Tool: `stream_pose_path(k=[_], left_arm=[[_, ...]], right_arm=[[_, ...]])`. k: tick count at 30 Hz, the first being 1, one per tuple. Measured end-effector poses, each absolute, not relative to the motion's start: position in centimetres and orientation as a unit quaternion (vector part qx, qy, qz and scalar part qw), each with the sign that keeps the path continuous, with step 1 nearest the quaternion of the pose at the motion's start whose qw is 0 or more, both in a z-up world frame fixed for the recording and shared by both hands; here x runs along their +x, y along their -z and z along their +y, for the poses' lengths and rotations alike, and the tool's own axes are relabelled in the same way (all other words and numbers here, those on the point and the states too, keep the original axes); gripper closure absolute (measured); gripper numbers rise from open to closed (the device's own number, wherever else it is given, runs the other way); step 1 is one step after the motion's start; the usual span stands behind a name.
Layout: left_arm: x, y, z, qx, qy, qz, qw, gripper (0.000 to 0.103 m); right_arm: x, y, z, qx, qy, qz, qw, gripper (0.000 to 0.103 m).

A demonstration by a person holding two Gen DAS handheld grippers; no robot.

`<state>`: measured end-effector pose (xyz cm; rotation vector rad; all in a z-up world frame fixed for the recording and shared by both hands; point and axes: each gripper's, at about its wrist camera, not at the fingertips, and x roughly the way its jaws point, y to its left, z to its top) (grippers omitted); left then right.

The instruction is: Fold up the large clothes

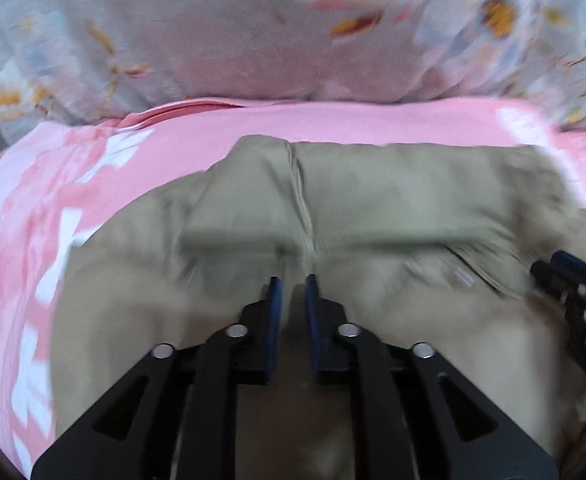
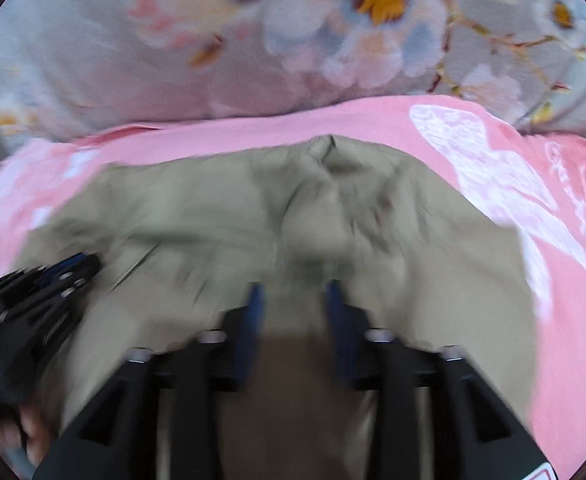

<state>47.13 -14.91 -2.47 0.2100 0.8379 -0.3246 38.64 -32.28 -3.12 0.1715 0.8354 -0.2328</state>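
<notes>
A khaki garment point(image 1: 373, 184) lies folded over on a pink bed sheet point(image 1: 33, 220), with a seam running up its middle. My left gripper point(image 1: 294, 280) hovers over the fold's near edge, its blue pads apart and nothing pinched between them. In the right wrist view the same garment point(image 2: 213, 208) fills the middle, bunched at its far edge. My right gripper point(image 2: 295, 288) stands open above it, only loose cloth showing below the gap. Each gripper shows in the other's view: the right gripper point(image 1: 565, 276) at the right edge, the left gripper point(image 2: 53, 276) at the left edge.
The pink sheet point(image 2: 553, 320) has white butterfly prints and spreads out on both sides of the garment. A grey floral quilt point(image 1: 173, 40) point(image 2: 253, 40) is piled along the far side. A hand point(image 2: 33, 432) shows at the bottom left. Both views are blurred.
</notes>
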Motion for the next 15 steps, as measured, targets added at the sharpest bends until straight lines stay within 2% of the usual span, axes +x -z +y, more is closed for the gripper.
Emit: stream_pose_path(k=[1,2,7,11,15], left_arm=[[45.3,1.8,-13.5,0.092,0.158,0.407,0.895,0.025],[43.3,1.2,-11.5,0.077,0.155,0.408,0.896,0.007],[33.6,0.0,0.3,0.005,0.177,0.430,0.885,0.008],[27.5,0.8,8.5,-0.031,0.160,0.462,0.872,0.008],[21.8,2.4,13.6,-0.047,0.140,0.485,0.862,0.008]], right_arm=[[36.0,2.5,-32.0,0.082,0.102,0.403,0.906,0.050],[32.4,1.9,-31.7,0.074,0.096,0.402,0.908,0.047],[16.4,1.4,-31.9,0.079,0.096,0.415,0.901,0.035],[3.8,1.9,-33.2,0.146,0.128,0.411,0.891,0.031],[-3.0,3.7,-33.1,0.209,0.137,0.409,0.878,0.031]])
